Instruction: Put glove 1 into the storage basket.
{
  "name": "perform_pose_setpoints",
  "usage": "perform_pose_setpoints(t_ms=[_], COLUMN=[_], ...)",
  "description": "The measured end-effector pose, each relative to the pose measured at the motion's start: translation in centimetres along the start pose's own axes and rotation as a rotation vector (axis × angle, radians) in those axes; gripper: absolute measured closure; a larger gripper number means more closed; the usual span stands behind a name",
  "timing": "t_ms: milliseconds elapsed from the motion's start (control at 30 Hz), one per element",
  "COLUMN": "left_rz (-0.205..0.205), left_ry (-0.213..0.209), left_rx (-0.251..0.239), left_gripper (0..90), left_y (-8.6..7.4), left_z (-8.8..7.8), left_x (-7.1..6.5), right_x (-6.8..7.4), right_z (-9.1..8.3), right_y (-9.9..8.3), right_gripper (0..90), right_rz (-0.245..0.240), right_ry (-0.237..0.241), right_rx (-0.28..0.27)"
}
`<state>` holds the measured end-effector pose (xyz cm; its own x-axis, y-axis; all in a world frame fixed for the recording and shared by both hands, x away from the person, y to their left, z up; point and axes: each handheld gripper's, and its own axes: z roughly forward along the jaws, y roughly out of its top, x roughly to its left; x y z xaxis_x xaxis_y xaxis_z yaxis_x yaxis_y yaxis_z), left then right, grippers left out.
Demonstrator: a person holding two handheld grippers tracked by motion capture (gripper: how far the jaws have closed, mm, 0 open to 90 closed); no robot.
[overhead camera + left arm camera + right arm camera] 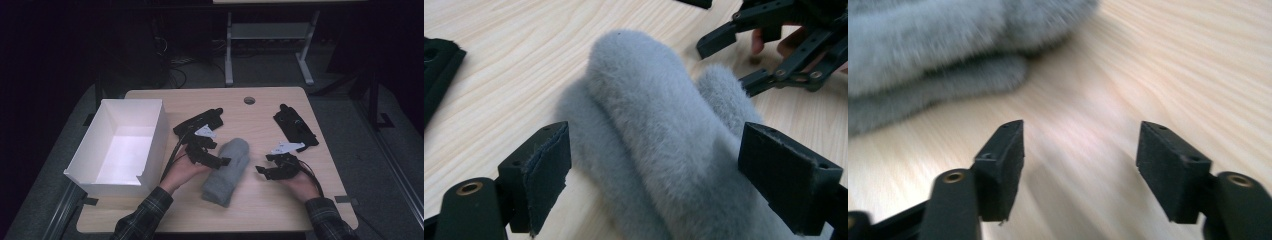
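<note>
A pair of grey fuzzy mittens (227, 170) lies stacked in the middle of the wooden table (260, 210). My left gripper (218, 152) reaches in from the mittens' left side. In the left gripper view its jaws (654, 175) stand open, one on each side of the upper mitten (659, 125), with the pads (546, 170) not pressing on it. My right gripper (264, 164) sits just right of the mittens. It is open (1080, 165) over bare wood, with the mittens (938, 45) beyond its left jaw. The right gripper (774, 50) is also seen past the mitten tips.
An open white box (90, 150) stands at the table's left. A flat black item (200, 120) lies behind the left gripper, another (295, 127) behind the right one. A round cable hole (249, 100) is near the far edge. Bare wood lies along the front.
</note>
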<state>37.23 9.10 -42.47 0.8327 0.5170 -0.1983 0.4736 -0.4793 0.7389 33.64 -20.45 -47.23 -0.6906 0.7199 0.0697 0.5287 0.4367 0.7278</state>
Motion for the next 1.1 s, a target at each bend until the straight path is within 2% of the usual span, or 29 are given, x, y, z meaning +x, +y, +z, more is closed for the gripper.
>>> perform_pose_setpoints(t_ms=[100,267,333,467,600,767,900,1000,1033,1100], left_rz=[0.001,-0.029,-0.033,-0.061,-0.084,-0.064,-0.086,-0.064,-0.045,-0.034], left_ry=[0.009,0.014,0.007,-0.012,-0.04,-0.095,-0.152,-0.157,-0.152,-0.14], left_rx=[0.026,0.037,0.05,0.055,0.07,0.067,0.069,0.082,0.093,0.103], left_gripper=[13.0,12.8,12.7,12.7,14.0,28.3,49.3,61.8,65.2,69.9], left_y=[-0.3,-1.6,-2.0,-2.4,-2.7,-2.8,-2.9,-2.7,-2.6,-2.3], left_z=[0.8,2.1,2.4,2.8,3.1,3.1,3.2,3.0,2.9,2.8], left_x=[0.1,0.9,1.2,1.7,1.9,1.9,2.0,1.9,1.8,1.5], right_x=[-0.3,-0.1,-0.1,0.2,0.3,0.4,0.5,0.6,0.6,0.6], right_z=[-0.9,-1.4,-1.3,-0.9,-0.7,-0.5,-0.5,-0.5,-0.5,-0.4], right_y=[-0.8,-1.7,-1.6,-1.8,-1.9,-1.8,-1.8,-1.8,-1.8,-1.8], right_gripper=[30.1,23.4,21.6,19.2,17.1,15.4,14.3,13.8,13.7,13.2], right_rz=[0.013,-0.011,-0.01,-0.035,-0.031,-0.033,-0.027,-0.026,-0.025,-0.023], right_ry=[-0.007,-0.017,-0.014,-0.025,-0.018,-0.018,-0.017,-0.021,-0.021,-0.023], right_rx=[-0.012,-0.012,-0.015,0.015,0.002,0.004,0.007,0.009,0.01,0.011])
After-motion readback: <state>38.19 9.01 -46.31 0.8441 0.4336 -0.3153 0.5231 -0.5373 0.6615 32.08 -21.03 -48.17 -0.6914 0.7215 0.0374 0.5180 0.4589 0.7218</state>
